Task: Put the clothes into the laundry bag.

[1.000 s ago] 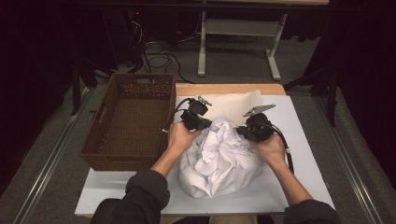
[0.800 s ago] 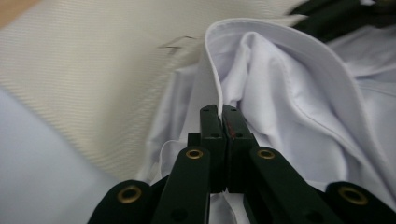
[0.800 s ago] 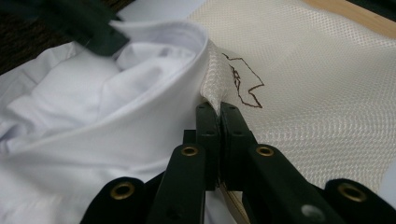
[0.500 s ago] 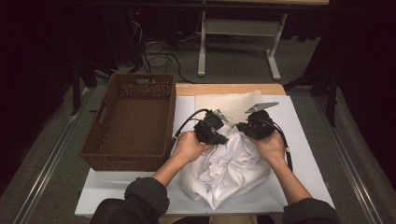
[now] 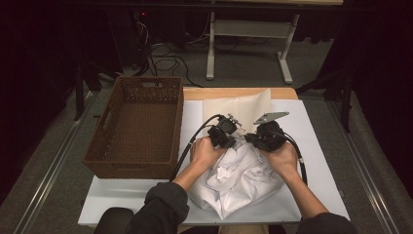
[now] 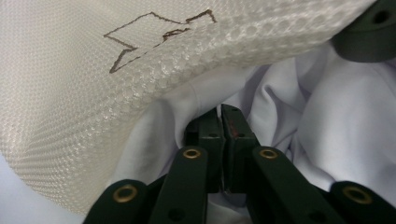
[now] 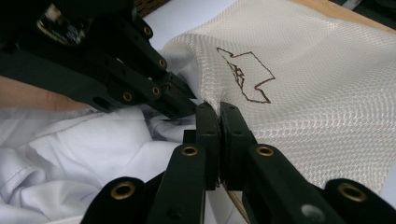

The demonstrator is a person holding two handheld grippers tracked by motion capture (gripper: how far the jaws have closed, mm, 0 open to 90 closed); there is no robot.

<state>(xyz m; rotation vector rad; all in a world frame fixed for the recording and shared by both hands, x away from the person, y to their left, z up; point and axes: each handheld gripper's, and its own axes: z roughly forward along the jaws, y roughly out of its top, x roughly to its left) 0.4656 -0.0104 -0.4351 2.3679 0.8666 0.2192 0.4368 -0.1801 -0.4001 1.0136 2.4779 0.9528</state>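
Note:
A crumpled white garment lies at the front of the table, its far end at the mouth of a cream mesh bag with a brown star outline. My left gripper pokes into the garment under the bag's lip. Its jaws have just been opening slightly but still stand almost together, with a sliver of pale cloth in the slit. My right gripper is shut on the bag's edge, its tips right beside the left gripper and the garment.
A brown wicker basket stands at the left of the white board that covers the table. Each gripper's cable trails back along the person's forearm. Dark floor, cables and a desk frame lie beyond the table's far edge.
The left hand has moved right with the garment, from the heap's left side to the bag's mouth, close to the right gripper. The right hand has stayed in place.

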